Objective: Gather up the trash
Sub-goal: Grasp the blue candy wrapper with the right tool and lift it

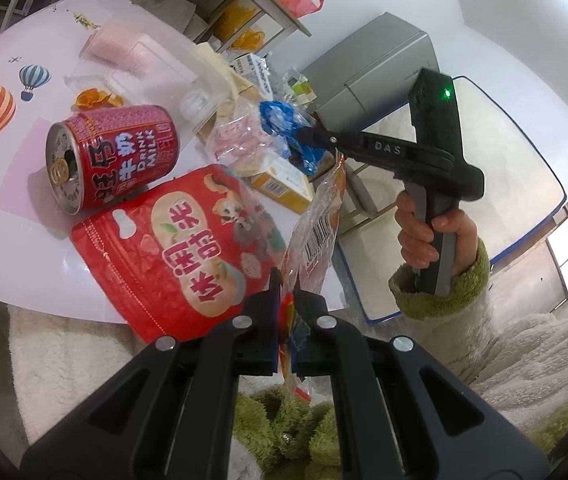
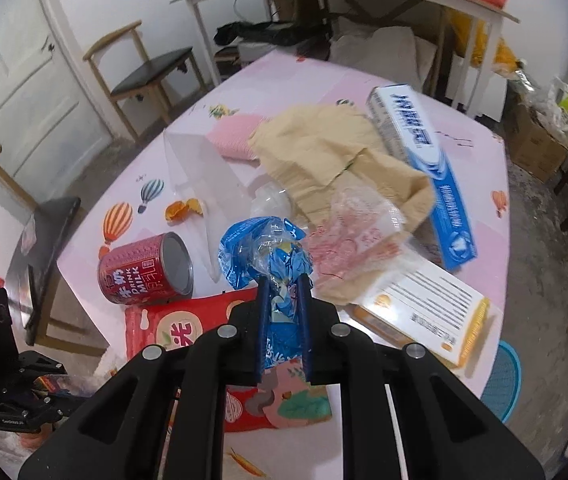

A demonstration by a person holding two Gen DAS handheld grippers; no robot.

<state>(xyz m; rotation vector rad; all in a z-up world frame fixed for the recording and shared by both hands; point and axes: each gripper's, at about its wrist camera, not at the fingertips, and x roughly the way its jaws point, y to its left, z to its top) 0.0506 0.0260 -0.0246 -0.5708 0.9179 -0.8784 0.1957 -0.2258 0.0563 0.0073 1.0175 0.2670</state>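
Pink balloon-print tabletop [image 2: 284, 76] strewn with litter: the right gripper [image 2: 284, 280] is clamped on a crumpled blue wrapper [image 2: 261, 240] held just above the clutter, while the left gripper [image 1: 286, 292] pinches a clear barcoded wrapper [image 1: 318, 224] off the table's near edge. Below lie a red snack pouch [image 1: 187, 248], a tipped red milk can [image 1: 115, 156] beside it, and a blue toothpaste box [image 2: 428, 160] farther back.

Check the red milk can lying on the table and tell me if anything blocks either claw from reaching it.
Both claws are already full: the left claw is shut on a clear wrapper, the right claw on a blue wrapper. The red snack bag lies in front of the red milk can, nearest the claws; nothing covers the can.
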